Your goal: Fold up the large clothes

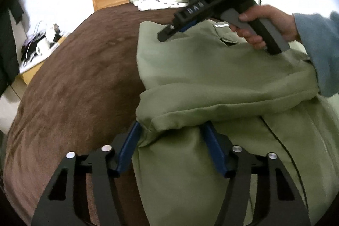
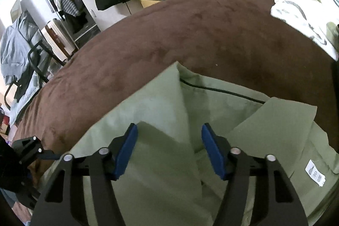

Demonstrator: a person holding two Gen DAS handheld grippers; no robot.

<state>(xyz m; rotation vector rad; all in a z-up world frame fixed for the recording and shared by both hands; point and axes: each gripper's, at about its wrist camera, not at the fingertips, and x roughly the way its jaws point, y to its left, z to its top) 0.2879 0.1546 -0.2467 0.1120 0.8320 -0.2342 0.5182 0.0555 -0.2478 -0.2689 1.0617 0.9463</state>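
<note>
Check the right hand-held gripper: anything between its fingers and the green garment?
Nothing visible. The right hand-held gripper sits directly over the green garment on the brown bedspread, jaws apart around a raised fold near the collar. The pads don't visibly press the cloth.

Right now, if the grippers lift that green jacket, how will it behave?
The green jacket will probably be floppy: it lies in soft folds and creases. It should sag outside the pinched spots, since the left gripper spans only a hem edge. It is probably light, looking like thin cloth.
</note>
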